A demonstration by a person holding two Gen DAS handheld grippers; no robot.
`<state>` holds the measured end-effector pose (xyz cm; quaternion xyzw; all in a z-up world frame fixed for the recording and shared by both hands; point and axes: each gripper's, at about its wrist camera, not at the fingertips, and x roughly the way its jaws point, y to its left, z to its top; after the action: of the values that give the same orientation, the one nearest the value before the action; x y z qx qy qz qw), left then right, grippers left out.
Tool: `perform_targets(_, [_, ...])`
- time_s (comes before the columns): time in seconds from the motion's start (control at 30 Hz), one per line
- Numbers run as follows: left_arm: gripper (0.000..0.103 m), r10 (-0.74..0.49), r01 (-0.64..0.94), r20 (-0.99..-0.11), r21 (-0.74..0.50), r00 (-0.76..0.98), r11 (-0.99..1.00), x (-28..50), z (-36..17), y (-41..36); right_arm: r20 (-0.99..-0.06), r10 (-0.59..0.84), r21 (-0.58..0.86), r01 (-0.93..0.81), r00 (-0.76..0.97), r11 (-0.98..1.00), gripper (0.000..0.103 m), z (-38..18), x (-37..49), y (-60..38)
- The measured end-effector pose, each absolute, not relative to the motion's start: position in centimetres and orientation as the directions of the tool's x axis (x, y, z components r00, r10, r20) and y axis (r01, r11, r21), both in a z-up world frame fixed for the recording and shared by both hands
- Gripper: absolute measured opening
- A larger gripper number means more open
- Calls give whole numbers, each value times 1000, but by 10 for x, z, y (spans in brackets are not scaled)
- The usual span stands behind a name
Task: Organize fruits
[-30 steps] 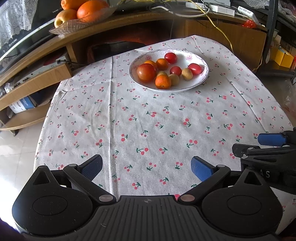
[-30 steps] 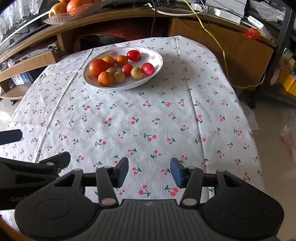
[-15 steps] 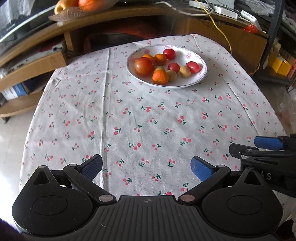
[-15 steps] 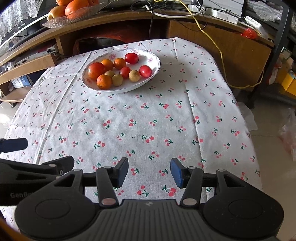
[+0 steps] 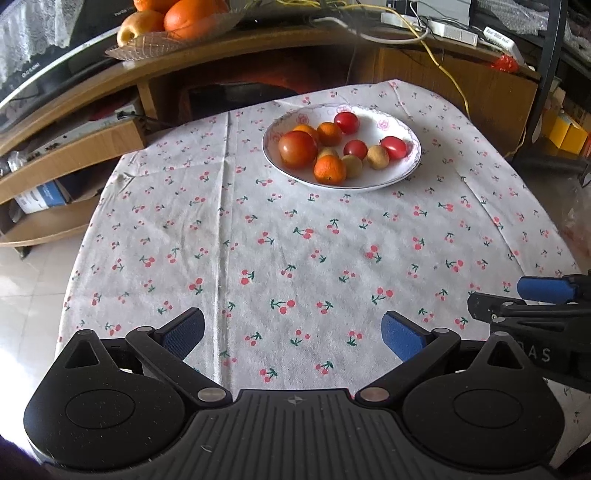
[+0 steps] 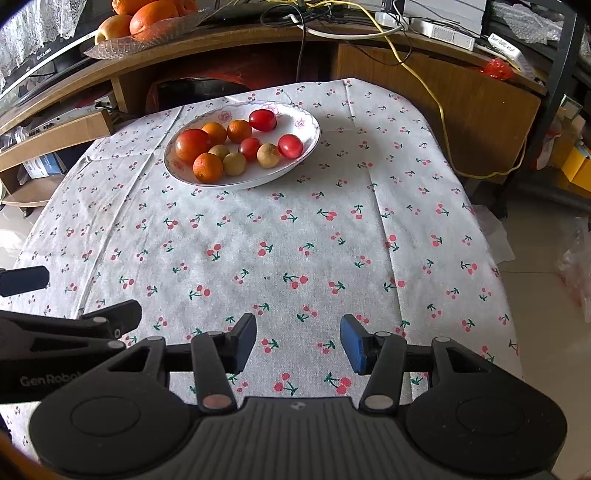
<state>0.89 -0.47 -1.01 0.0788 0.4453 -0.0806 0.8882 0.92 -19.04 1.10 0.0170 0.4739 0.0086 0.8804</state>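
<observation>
Fingers [image 5: 400,338] apart, bare tablecloth [image 5: 295,236], fruit plate [image 5: 402,173] beyond

Black plastic left gripper [image 5: 291,332] and right gripper [image 6: 298,343], blue pads, silver pivot screws.

cut off: in your left view the right gripper [image 5: 546,295] runs past the right edge, jaw gap unseen | cut off: clear glass dish of oranges [image 6: 144,37] clipped by the top edge | hidden: one small tan fruit [image 5: 328,152] sits half behind the orange mandarin [image 5: 330,170] | too small: printing on the white box [image 5: 500,35]
</observation>
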Motion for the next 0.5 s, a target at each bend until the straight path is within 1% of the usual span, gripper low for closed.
perform_targets(0.3, [103, -86, 252, -788, 90, 610, 964, 5, -9, -10, -832, 29, 39, 6, 554, 999, 50, 12, 10, -190])
perform_targets(0.5, [103, -71, 243, -772, 110, 632, 964, 4, -7, -10, -831, 27, 39, 9, 556, 999, 50, 12, 10, -191])
